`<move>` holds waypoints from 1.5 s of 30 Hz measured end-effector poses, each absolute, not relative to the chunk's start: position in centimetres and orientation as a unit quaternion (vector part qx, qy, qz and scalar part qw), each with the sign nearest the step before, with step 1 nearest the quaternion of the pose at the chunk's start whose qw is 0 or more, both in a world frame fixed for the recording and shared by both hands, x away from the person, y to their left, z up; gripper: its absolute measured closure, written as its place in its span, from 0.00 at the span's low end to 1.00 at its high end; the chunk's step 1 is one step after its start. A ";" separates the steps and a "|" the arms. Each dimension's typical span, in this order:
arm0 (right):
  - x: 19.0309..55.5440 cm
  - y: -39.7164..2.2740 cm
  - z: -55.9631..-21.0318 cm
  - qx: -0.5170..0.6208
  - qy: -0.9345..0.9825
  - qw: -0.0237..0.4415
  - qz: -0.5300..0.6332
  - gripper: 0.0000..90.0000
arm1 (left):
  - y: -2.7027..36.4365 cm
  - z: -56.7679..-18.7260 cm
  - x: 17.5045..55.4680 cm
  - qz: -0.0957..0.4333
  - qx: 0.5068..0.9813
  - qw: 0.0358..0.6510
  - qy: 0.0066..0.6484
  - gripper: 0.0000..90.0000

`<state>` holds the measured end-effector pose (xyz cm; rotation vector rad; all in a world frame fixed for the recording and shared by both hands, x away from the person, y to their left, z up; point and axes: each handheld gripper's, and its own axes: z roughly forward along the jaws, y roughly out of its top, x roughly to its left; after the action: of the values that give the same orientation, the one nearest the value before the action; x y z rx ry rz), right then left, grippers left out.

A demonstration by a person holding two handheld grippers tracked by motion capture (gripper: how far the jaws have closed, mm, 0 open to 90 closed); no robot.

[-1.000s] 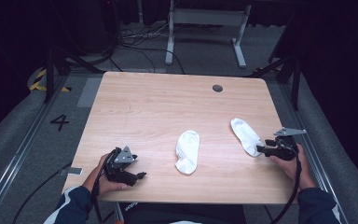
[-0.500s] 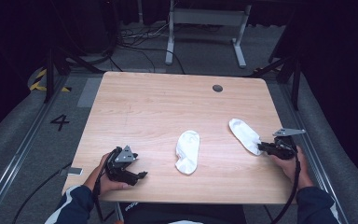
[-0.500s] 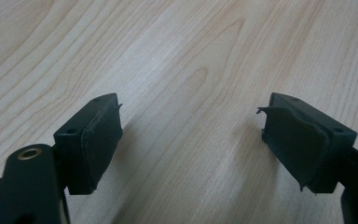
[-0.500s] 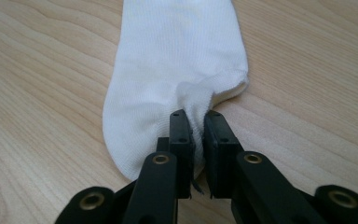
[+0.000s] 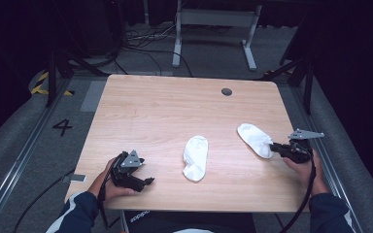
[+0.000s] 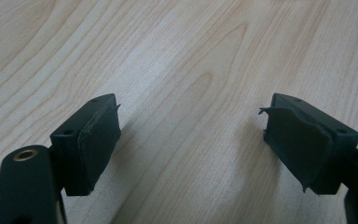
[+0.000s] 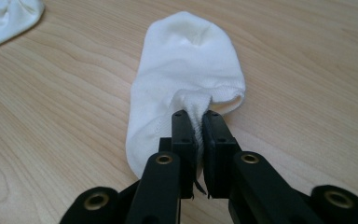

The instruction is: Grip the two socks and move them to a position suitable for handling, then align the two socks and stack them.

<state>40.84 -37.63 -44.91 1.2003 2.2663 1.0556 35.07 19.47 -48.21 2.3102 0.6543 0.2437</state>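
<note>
Jaws of right gripper [image 7: 196, 122] just closed, pinching white sock [image 7: 186, 70] cuff, left gripper [image 6: 191, 135] spread

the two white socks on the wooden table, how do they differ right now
The white ankle sock on the right is pinched at its cuff by the right gripper, whose jaws have just closed on the fabric; the white ankle sock in the middle lies free, untouched. The right sock lies slanted, toe pointing away to the left; the middle one lies nearly straight, towards the person. The left gripper is open, holding nothing. Both socks look alike, flat on the light wooden table.
</note>
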 end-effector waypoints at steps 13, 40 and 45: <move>41.5 -35.9 -42.3 0.388 0.813 0.206 0.383 0.95 | 19.5 -48.2 35.0 0.095 0.893 0.358 0.256 0.20; 40.6 -26.6 -40.4 0.223 0.884 0.188 0.366 0.95 | 19.5 -48.2 34.9 0.097 0.891 0.357 0.261 0.20; 39.6 -23.2 -39.9 0.163 0.898 0.180 0.368 0.95 | 19.5 -48.2 35.0 0.096 0.892 0.358 0.259 0.20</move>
<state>39.56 -23.20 -39.90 0.4606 2.5365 1.0385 34.97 19.51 -48.24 2.3009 0.6688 0.2478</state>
